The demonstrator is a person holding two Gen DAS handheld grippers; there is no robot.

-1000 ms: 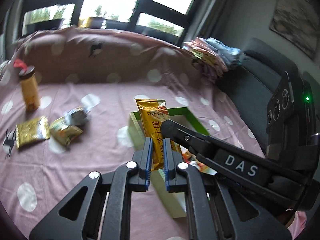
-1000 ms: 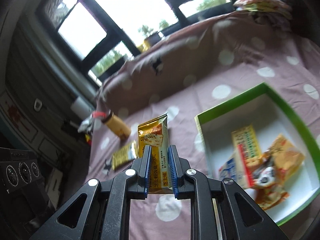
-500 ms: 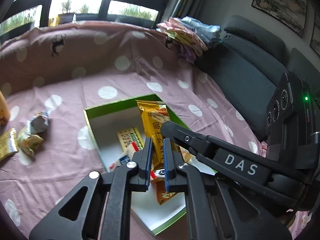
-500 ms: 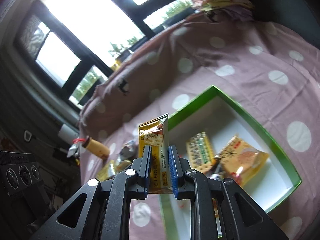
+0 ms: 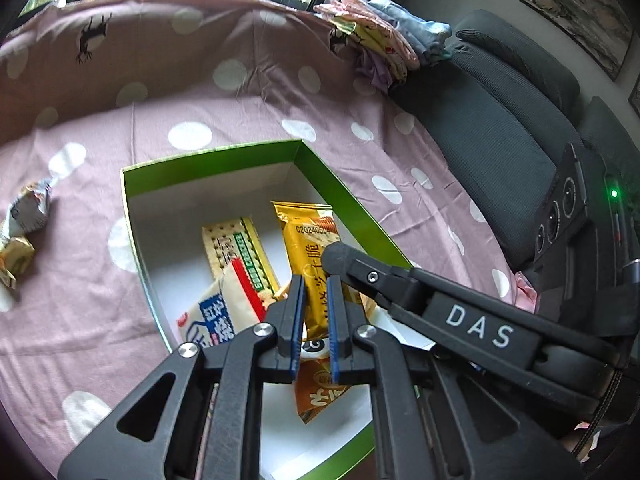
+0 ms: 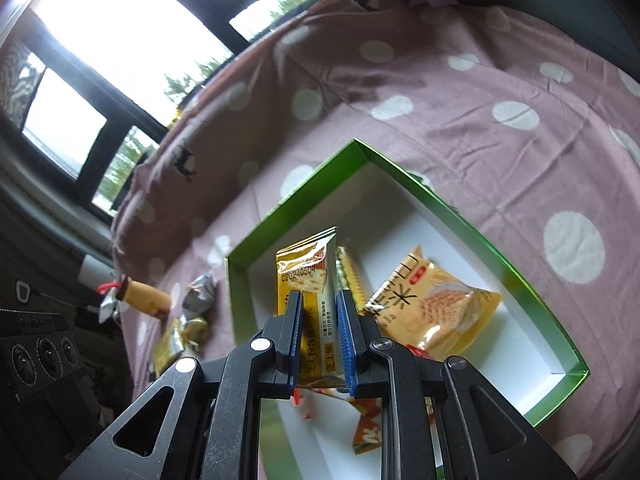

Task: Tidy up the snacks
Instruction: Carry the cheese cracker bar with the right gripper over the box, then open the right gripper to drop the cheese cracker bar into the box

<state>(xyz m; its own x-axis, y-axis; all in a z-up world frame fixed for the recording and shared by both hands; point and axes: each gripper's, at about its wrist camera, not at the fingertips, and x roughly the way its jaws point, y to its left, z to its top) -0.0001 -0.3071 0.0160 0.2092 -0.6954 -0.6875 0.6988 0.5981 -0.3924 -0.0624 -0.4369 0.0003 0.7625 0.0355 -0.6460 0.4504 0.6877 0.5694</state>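
A gold snack packet (image 5: 308, 240) stands upright over the green-rimmed white box (image 5: 208, 160). In the left wrist view my left gripper (image 5: 316, 312) has its pads on both sides of the packet's lower part. My right gripper (image 6: 318, 332) is shut on the same packet (image 6: 308, 276), and its finger (image 5: 340, 258) crosses in from the right in the left wrist view. The box (image 6: 500, 248) holds a cracker pack (image 5: 240, 252), a white and blue packet (image 5: 216, 316) and an orange packet (image 6: 432, 308).
Loose snacks (image 5: 24, 216) lie on the pink dotted cloth left of the box. A yellow bottle (image 6: 144, 296) lies farther left. Folded cloths (image 5: 380, 28) sit at the back, and a dark sofa (image 5: 500, 128) runs along the right.
Both grippers have carried the gold packet to the right, from over the cloth to over the box, and lower towards its contents. The right jaws look slightly wider apart.
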